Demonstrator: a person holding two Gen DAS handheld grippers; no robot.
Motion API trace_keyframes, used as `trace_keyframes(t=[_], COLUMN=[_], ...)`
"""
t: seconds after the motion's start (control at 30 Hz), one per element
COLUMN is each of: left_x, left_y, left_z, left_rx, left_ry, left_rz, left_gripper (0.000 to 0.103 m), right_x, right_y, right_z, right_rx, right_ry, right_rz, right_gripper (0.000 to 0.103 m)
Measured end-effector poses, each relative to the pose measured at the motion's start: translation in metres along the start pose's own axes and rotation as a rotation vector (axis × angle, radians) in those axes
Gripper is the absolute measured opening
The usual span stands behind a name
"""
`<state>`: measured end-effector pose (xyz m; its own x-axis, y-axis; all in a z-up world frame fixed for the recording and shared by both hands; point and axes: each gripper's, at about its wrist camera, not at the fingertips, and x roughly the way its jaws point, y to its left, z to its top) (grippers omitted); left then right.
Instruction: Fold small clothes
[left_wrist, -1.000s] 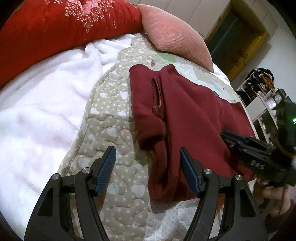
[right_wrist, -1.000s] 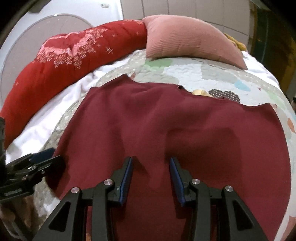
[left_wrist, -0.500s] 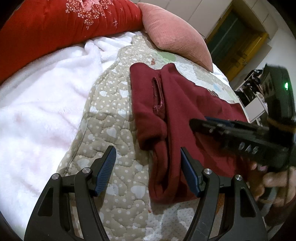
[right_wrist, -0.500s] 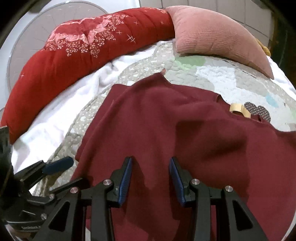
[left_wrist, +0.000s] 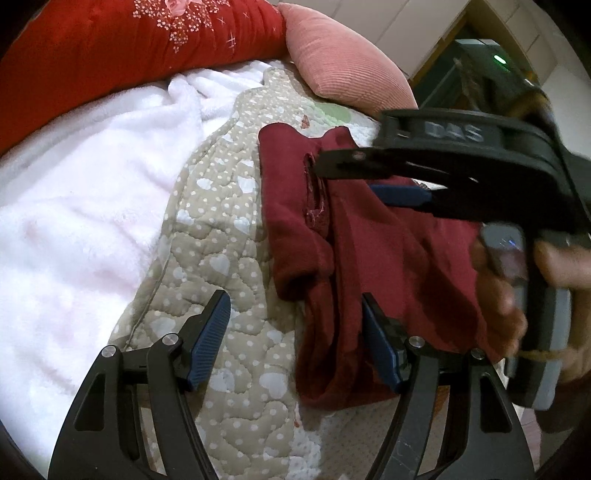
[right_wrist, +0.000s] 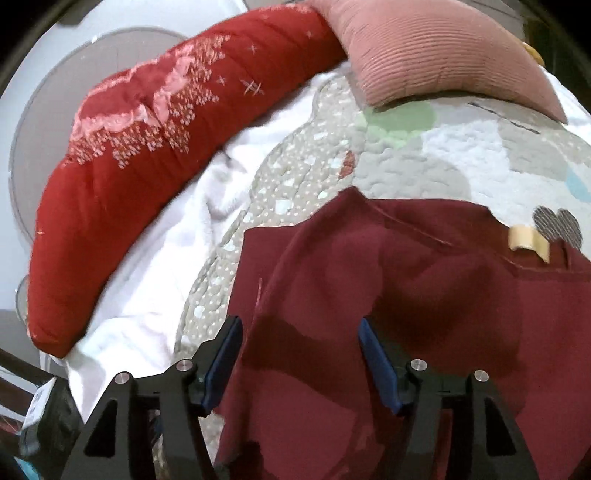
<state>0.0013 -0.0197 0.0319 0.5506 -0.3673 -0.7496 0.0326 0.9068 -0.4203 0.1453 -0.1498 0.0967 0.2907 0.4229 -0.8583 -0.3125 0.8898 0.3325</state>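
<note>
A: What is being changed since a second ago?
B: The right gripper is being carried across above the maroon garment, and its jaws are being spread wider; nothing is being gripped.

A: And the left gripper?
B: It is being held wide open, empty, one finger over the garment's near edge.

A: Where is the garment being kept?
B: On the quilted mat, below the pink pillow, beside the white blanket.

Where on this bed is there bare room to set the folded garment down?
Free: the white fleece blanket between the red bolster and the quilt's dotted border. Crowded: the quilt's middle, where the maroon garment lies under the right gripper.
</note>
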Motion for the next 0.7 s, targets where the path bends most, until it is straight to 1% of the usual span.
trace_keyframes(t=[0.1, 0.13, 0.17, 0.23, 0.33, 0.43, 0.47, 0.5, 0.53, 0.57, 0.6, 0.63, 0.67, 0.7], left_x=[0.000, 0.000, 0.000, 0.000, 0.000, 0.000, 0.000, 0.001, 0.001, 0.001, 0.001, 0.000, 0.000, 0.000], left_y=[0.003, 0.004, 0.005, 0.008, 0.011, 0.010, 0.009, 0.008, 0.007, 0.006, 0.005, 0.003, 0.002, 0.001], left_z=[0.000, 0.001, 0.001, 0.002, 0.003, 0.003, 0.002, 0.002, 0.002, 0.001, 0.001, 0.000, -0.001, -0.002], left_rx=[-0.011, -0.017, -0.024, -0.044, -0.062, -0.058, -0.054, -0.048, -0.044, -0.040, -0.037, -0.034, -0.031, -0.030], left_ry=[0.003, 0.004, 0.006, 0.008, 0.006, 0.004, 0.002, 0.000, -0.001, -0.003, -0.005, -0.008, -0.012, -0.017], left_rz=[-0.015, -0.021, -0.027, -0.045, -0.059, -0.056, -0.052, -0.047, -0.043, -0.039, -0.035, -0.036, -0.039, -0.036], left_gripper=[0.071, 0.071, 0.071, 0.071, 0.071, 0.071, 0.071, 0.071, 0.072, 0.072, 0.072, 0.075, 0.078, 0.078], right_x=[0.010, 0.013, 0.015, 0.021, 0.030, 0.042, 0.047, 0.049, 0.050, 0.049, 0.046, 0.041, 0.033, 0.026], right_y=[0.011, 0.016, 0.020, 0.026, 0.036, 0.044, 0.049, 0.050, 0.052, 0.053, 0.053, 0.050, 0.045, 0.039], right_z=[0.008, 0.010, 0.011, 0.013, 0.015, 0.016, 0.016, 0.015, 0.012, 0.010, 0.008, 0.007, 0.008, 0.009], right_rx=[-0.038, -0.053, -0.064, -0.088, -0.132, -0.183, -0.217, -0.236, -0.260, -0.281, -0.300, -0.305, -0.297, -0.282], right_ry=[0.013, 0.016, 0.022, 0.034, 0.054, 0.089, 0.097, 0.094, 0.088, 0.081, 0.067, 0.051, 0.035, 0.022], right_rz=[-0.037, -0.044, -0.051, -0.076, -0.134, -0.217, -0.258, -0.278, -0.299, -0.316, -0.327, -0.318, -0.292, -0.260], right_gripper=[0.073, 0.078, 0.081, 0.084, 0.085, 0.086, 0.085, 0.085, 0.081, 0.072, 0.067, 0.058, 0.046, 0.040])
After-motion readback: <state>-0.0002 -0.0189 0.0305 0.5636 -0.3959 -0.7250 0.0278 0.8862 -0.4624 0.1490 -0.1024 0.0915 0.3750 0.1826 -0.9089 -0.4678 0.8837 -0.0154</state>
